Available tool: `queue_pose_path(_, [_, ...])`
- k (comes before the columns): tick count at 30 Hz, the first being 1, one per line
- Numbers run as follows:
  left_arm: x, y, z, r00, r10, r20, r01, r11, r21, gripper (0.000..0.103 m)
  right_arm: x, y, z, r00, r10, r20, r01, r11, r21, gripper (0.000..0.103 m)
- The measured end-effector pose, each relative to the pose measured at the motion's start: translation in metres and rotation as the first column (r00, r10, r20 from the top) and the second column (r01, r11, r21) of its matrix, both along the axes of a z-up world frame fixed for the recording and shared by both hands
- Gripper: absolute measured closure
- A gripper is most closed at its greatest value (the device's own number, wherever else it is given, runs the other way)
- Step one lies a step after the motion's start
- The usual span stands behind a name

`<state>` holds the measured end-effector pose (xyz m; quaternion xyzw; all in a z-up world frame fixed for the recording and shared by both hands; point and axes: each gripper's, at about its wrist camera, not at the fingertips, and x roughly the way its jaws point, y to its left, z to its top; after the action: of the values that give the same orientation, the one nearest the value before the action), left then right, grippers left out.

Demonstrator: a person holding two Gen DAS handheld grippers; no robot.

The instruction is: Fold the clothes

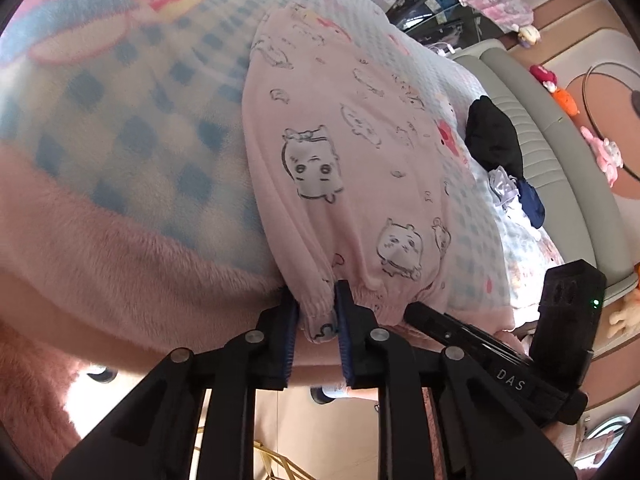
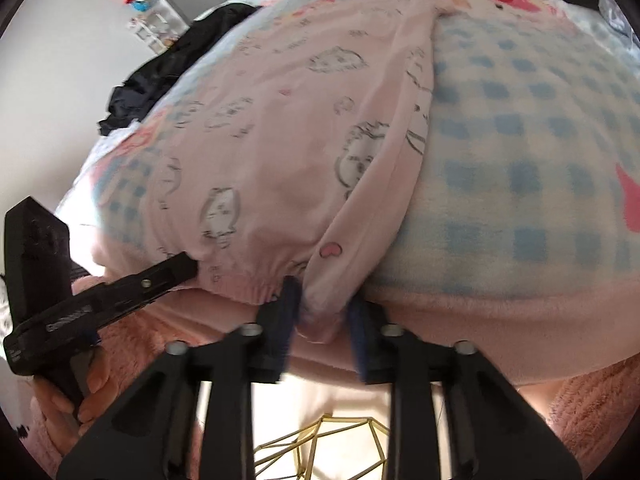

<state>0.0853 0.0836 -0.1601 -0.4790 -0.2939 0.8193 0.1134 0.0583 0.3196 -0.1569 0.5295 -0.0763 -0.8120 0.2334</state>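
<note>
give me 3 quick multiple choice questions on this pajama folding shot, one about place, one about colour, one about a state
1. Where do the pink pants lie?
A. on the checked blanket
B. on the floor
C. on a chair

2. What colour is the blanket's check?
A. green
B. blue
C. black

3. What is the left gripper doing?
A. hanging free of the cloth
B. holding a black garment
C. straddling the pants' elastic hem

Key: 1 A, checked fabric shows on both sides of the pants. 2 B, blue squares on pale ground. 3 C, pink hem sits between its blue pads.
</note>
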Motion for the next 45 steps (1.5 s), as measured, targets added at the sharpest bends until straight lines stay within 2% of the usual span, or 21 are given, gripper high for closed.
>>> queue_pose_path(6, [0.015,0.001,0.032,0.999,-0.015,-0.052,0.014,1.000,-0.012,0.086,0.013,0.006,0.029,0.999,0.017,-0.046,-0.020,0.998,-0.059,0.088])
queue_pose_path(11, [0.031,0.003,0.050,0.997,-0.044,-0.058,0.045,0.999,0.012,0.086,0.025,0.012,0.053,0.997,0.023,-0.068,-0.030,0.994,-0.101,0.088])
queue_pose_path(17, [0.059,0.001,0.046,0.997,-0.070,-0.017,0.071,0.996,0.062,0.086,0.052,0.021,0.049,0.999,0.037,-0.020,-0.039,0.992,-0.123,0.088])
queue_pose_path(23, [0.077,0.003,0.033,0.995,-0.089,0.044,0.085,0.993,0.077,0.086,0.071,0.031,0.038,0.998,0.042,0.038,-0.037,0.992,-0.122,0.088])
queue_pose_path(29, [0.086,0.008,0.042,0.994,-0.105,0.025,0.103,0.993,0.064,0.086,0.079,0.038,0.044,0.998,0.042,0.039,-0.037,0.991,-0.128,0.088])
queue_pose_path(34, [0.071,0.010,0.055,0.991,-0.137,-0.010,0.137,0.987,0.082,0.085,0.068,0.037,0.058,0.999,0.041,0.009,-0.039,0.987,-0.154,0.088])
queue_pose_path(40, [0.028,0.005,0.088,0.983,-0.149,-0.104,0.154,0.987,0.041,0.085,0.032,0.031,0.082,0.998,0.040,-0.049,-0.047,0.985,-0.168,0.088])
queue_pose_path(45, [-0.025,0.000,0.078,0.987,-0.122,-0.101,0.125,0.992,0.027,0.084,-0.018,0.008,0.087,0.996,0.030,-0.086,-0.041,0.991,-0.124,0.084])
